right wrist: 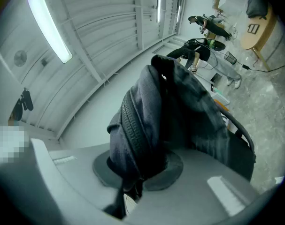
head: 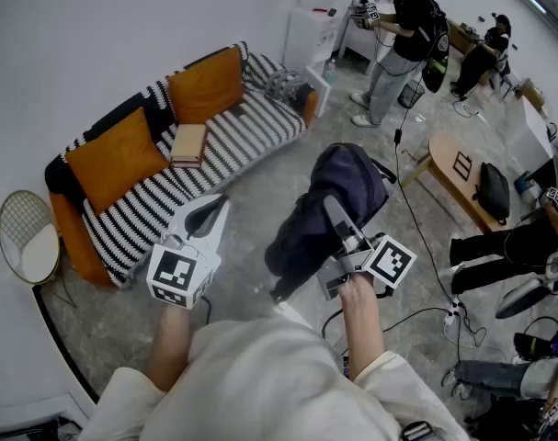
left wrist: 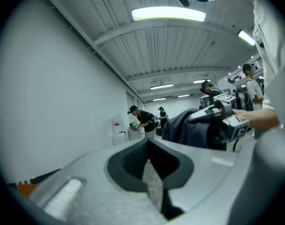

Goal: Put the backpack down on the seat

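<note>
A dark navy backpack hangs in the air above the grey floor, in the middle of the head view. My right gripper is shut on its upper fabric, and in the right gripper view the backpack bunches up out of the closed jaws of that gripper. My left gripper is held to the backpack's left, apart from it, shut and empty. In the left gripper view that gripper points past the backpack. The seat is a black-and-white striped sofa at upper left.
Two orange cushions and a tan book-like thing lie on the sofa. A round wire stool stands at its left end. A person stands at the back, beside a low wooden table with a black bag. Cables cross the floor at the right.
</note>
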The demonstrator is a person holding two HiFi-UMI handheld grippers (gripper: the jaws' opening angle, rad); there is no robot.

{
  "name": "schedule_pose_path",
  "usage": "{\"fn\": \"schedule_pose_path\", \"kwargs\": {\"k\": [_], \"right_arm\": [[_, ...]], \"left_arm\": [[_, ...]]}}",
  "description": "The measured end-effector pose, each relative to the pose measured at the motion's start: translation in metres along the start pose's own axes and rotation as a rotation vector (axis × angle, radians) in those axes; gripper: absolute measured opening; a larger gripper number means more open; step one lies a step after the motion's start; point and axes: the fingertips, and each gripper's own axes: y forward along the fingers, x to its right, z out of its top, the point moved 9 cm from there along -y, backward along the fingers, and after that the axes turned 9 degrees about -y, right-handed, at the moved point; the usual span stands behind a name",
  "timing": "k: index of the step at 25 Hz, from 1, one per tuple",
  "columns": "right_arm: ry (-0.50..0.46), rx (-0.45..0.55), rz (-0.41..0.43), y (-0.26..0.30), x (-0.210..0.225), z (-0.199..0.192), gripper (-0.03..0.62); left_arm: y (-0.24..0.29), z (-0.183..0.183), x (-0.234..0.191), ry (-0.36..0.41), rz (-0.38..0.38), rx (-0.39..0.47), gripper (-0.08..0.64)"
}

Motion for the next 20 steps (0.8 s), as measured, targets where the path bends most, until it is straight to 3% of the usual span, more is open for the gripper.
{"fn": "schedule_pose_path", "kwargs": {"k": [20], "right_arm": [[0.034,-0.040,0.066,0.018,0.026,0.006,0.030]], "left_arm": [[0.033,-0.003,0.000,-0.005,0.001,0.005,0.003]]}}
